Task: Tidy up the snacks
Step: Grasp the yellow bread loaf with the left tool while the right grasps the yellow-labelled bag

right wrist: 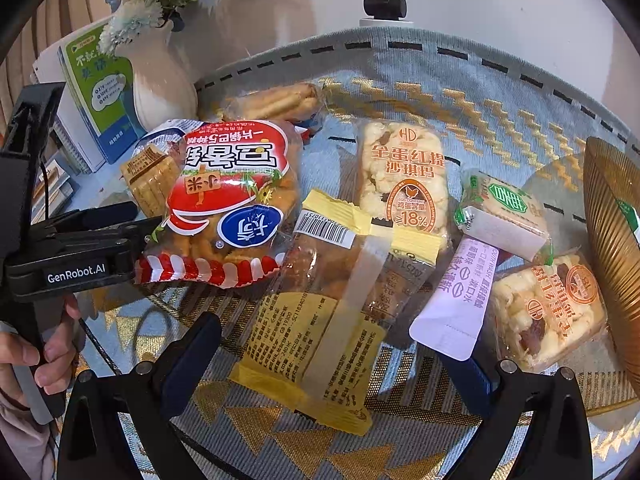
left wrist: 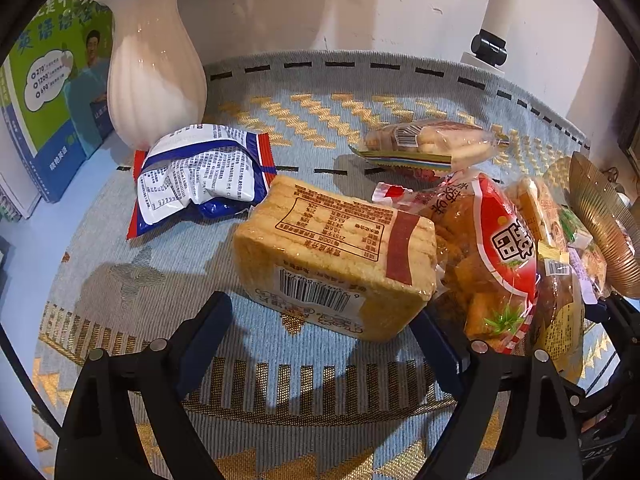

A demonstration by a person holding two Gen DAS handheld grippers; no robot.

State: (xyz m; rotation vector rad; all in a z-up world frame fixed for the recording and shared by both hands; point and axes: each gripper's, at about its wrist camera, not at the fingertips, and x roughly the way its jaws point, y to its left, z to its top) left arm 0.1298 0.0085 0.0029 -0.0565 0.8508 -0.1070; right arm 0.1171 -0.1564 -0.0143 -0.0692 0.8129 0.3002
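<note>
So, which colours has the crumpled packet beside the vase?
White, blue and red crumpled packet, best in the left wrist view.

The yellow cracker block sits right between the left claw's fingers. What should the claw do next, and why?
Probably close gently. The left gripper is open with the yellow cracker block lying between its fingers, not yet squeezed, so a soft pinch would likely grab it.

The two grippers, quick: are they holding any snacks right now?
Left gripper: open, holding nothing; the tan cracker pack sits between its fingers.
Right gripper: open, holding nothing; it is over the yellow-edged clear packet.
</note>
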